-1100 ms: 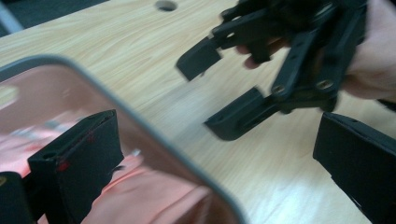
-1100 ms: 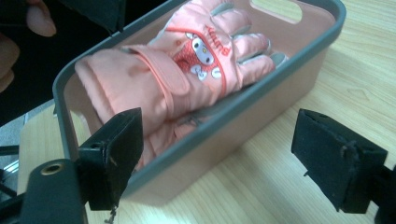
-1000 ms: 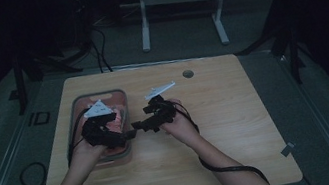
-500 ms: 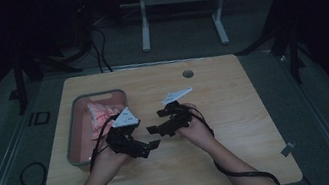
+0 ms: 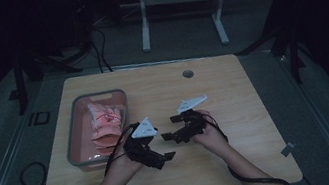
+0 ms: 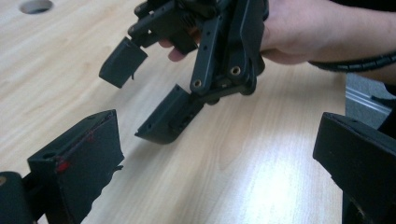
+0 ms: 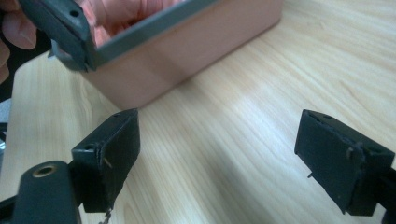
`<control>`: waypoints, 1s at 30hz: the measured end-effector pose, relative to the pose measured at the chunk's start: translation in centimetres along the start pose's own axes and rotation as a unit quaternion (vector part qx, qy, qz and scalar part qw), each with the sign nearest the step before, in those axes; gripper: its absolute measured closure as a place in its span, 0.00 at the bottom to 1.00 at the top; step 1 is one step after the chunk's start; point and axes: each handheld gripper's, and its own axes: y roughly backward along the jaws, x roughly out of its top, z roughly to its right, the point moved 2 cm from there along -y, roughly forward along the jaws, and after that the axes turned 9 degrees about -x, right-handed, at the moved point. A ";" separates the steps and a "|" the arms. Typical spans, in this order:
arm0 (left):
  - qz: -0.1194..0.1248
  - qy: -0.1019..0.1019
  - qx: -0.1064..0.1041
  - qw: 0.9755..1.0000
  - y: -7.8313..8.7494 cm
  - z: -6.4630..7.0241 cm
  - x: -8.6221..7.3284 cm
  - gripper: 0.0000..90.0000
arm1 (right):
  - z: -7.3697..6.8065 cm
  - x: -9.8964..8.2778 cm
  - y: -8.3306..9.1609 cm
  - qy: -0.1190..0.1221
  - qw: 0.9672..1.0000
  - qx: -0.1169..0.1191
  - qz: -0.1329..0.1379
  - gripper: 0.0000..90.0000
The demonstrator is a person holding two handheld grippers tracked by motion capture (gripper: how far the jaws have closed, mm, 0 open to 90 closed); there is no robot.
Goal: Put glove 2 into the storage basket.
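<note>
Both tools hang over the middle of the counter (image 5: 233,91), facing each other and near to touching. The left tool (image 5: 165,157) has its jaws spread wide with nothing between them; in the left gripper view they frame bare wood and the other tool (image 6: 154,91) beyond. The right tool (image 5: 169,136) is likewise gaping and empty, its tips pointing toward nine o'clock. Each carries a pale three-cornered plate on top, and a dark cable trails back along each forearm toward six o'clock.

At about nine o'clock from the tools sits a grey-rimmed bin (image 5: 73,138) with clear pinkish walls, holding a heap of pink stuff (image 5: 105,128) that is too dim to tell apart. In the right gripper view its corner (image 7: 154,28) stands just past the jaws, resting flat on the wood.

The counter is light wood with rounded corners and a small round hole (image 5: 188,74) near its twelve o'clock edge. Bits of tape (image 5: 287,149) mark its near corners. Around it lies grey floor (image 5: 328,111), with a cable loop (image 5: 29,176) at eight o'clock. The room is very dark; a white-legged frame (image 5: 180,14) stands at twelve o'clock.
</note>
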 end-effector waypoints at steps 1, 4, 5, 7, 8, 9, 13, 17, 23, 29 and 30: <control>-0.003 -0.002 0.001 1.000 -0.2 0.1 -0.1 0.01 | 0.1 -0.3 0.1 0.000 1.000 -0.005 -0.003 0.16; 0.002 -0.004 -0.008 1.000 -0.8 0.3 -0.4 0.01 | 0.5 -1.2 0.2 -0.005 1.000 -0.009 -0.009 0.16; 0.002 -0.004 -0.008 1.000 -0.8 0.3 -0.4 0.01 | 0.5 -1.2 0.2 -0.005 1.000 -0.009 -0.009 0.16; 0.002 -0.009 -0.018 1.000 -1.4 0.6 -0.6 0.01 | 0.7 -1.8 0.4 -0.006 1.000 -0.010 -0.008 0.16; -0.002 -0.014 -0.017 1.000 -1.7 0.8 -0.7 0.01 | 0.7 -2.0 0.4 -0.007 1.000 -0.011 -0.008 0.16; -0.005 -0.018 -0.018 1.000 -1.8 0.9 -0.8 0.01 | 0.7 -2.2 0.6 -0.004 1.000 -0.011 -0.008 0.16; -0.012 -0.026 -0.026 0.999 -2.7 1.4 -1.1 0.01 | 0.8 -3.0 0.9 0.000 1.000 -0.014 -0.014 0.16; -0.021 -0.040 -0.038 0.998 -3.7 2.0 -1.6 0.01 | 1.0 -4.0 1.3 -0.002 1.000 -0.015 -0.017 0.15; -0.027 -0.063 -0.051 0.996 -4.9 2.8 -1.9 0.01 | 1.4 -5.4 2.5 -0.013 0.999 -0.028 -0.012 0.16; -0.030 -0.068 -0.055 0.996 -6.0 2.9 -2.6 0.01 | 1.6 -6.7 3.6 -0.006 1.000 -0.028 0.001 0.15; -0.034 -0.071 -0.056 0.995 -6.3 2.9 -2.8 0.01 | 1.6 -7.0 3.7 -0.004 1.000 -0.027 0.000 0.15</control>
